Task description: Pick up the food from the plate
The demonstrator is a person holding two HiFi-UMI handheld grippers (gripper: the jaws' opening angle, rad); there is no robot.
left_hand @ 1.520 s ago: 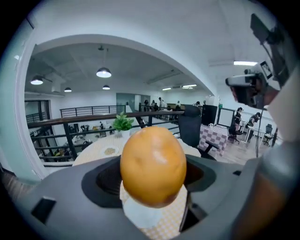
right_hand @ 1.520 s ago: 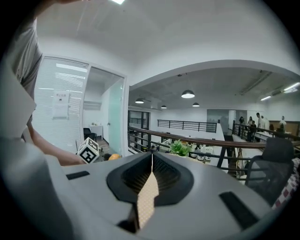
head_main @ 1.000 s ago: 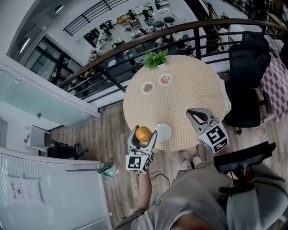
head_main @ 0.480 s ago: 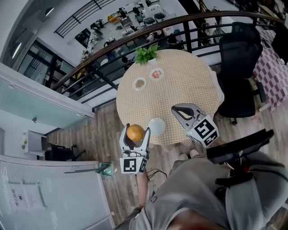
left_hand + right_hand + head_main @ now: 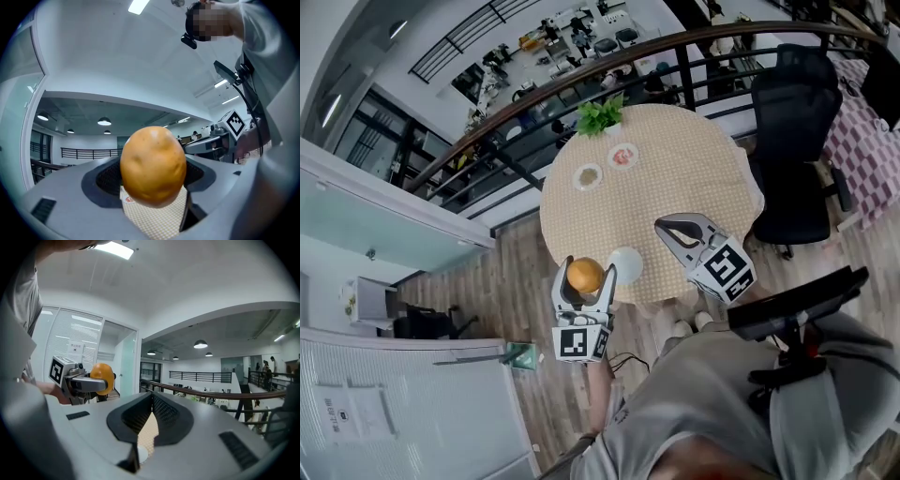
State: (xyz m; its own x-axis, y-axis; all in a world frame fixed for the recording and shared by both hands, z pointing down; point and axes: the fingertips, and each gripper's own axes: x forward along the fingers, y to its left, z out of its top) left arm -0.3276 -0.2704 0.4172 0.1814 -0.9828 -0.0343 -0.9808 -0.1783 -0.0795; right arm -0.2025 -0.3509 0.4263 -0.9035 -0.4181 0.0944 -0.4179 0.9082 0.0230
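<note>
An orange-yellow round piece of food (image 5: 584, 276) sits clamped in my left gripper (image 5: 584, 279), held in the air beside the round table's near-left edge. It fills the left gripper view (image 5: 153, 172), with both jaws pressed on its sides. A small white plate (image 5: 625, 263) lies bare on the checked tablecloth just right of that gripper. My right gripper (image 5: 673, 228) hovers over the near part of the table, shut, with nothing between its jaws. In the right gripper view its jaws (image 5: 151, 420) meet at the tips, and the held food (image 5: 103, 377) shows at the left.
The round table (image 5: 684, 178) carries two small dishes (image 5: 588, 175) (image 5: 622, 155) and a green plant (image 5: 601, 115) at the far side. A dark railing (image 5: 666, 42) curves behind it. A black office chair (image 5: 794, 155) stands to the right, and wooden floor lies at the left.
The view has shifted a little. My left gripper still holds the food and has stayed beside the table's near edge. The right gripper has drifted slightly left.
</note>
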